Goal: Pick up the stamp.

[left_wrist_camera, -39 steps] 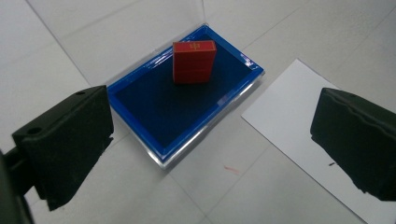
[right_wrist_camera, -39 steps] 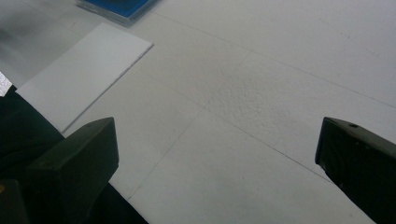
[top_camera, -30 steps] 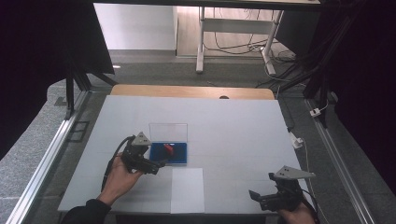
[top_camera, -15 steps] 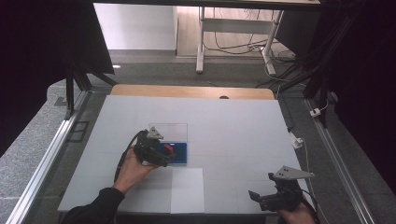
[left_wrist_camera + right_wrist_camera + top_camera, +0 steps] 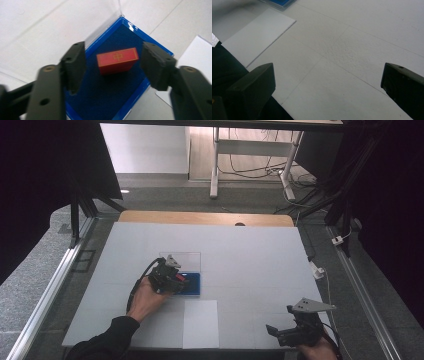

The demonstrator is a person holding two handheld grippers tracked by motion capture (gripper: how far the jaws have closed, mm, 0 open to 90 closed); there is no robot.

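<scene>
Left gripper (image 5: 113, 66) is down over the blue tray (image 5: 110, 100), its jaws just closing in with the red block (image 5: 117, 60) between them, a gap showing either side, so not pressing on it. The block lies on the tray's dark blue floor, near the middle. A clear lid (image 5: 180, 259) stands up at the tray's far edge. Beside the tray lies a white sheet (image 5: 201, 322), near the front edge. Right gripper (image 5: 277, 332) sits low at the near right corner, jaws wide apart, holding nothing. The white table (image 5: 250, 265) is bare to the right and toward the back. Beyond it, a wooden strip (image 5: 205, 217), grey floor and cables.
</scene>
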